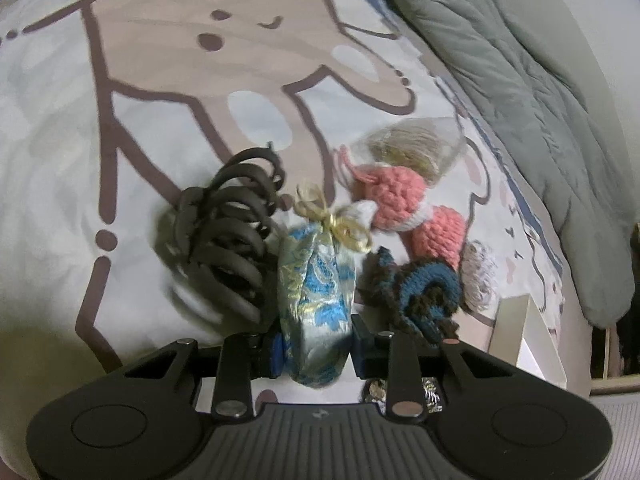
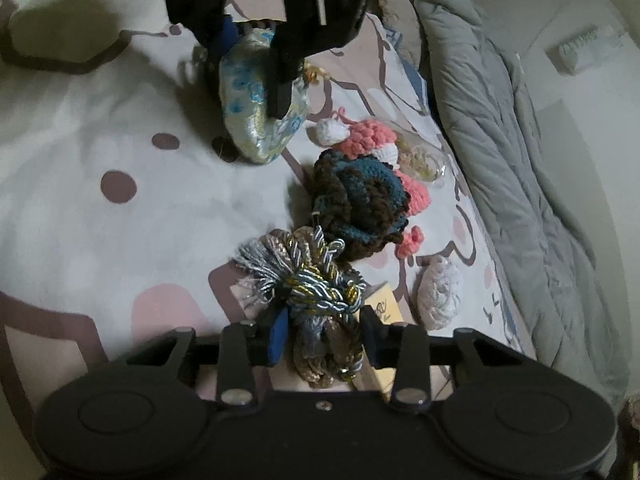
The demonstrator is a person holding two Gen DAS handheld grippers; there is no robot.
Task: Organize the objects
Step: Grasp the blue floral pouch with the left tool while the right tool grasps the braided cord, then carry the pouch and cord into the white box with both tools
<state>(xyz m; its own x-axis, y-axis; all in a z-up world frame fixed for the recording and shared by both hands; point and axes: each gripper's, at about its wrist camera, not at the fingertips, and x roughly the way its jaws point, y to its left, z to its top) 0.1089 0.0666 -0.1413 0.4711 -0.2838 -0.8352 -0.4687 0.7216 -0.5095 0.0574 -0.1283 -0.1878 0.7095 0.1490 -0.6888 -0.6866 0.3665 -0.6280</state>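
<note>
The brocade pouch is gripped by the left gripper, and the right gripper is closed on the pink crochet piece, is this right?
Not quite. The left gripper does grip the brocade pouch, but the right gripper is closed on the twisted cord bundle, as the right wrist view shows.

The pouch [image 1: 316, 300] is glossy brocade cloth tied with metallic gold ribbon; the hair claw [image 1: 228, 240] looks like matt dark plastic; the pink piece [image 1: 400, 200] is chunky knitted yarn; the cord bundle [image 2: 316, 284] is twisted, shiny rope; the bed sheet [image 1: 60, 140] is smooth printed cotton

Both wrist cams close, angled down, share brocade pouch [image 1: 316, 300].
</note>
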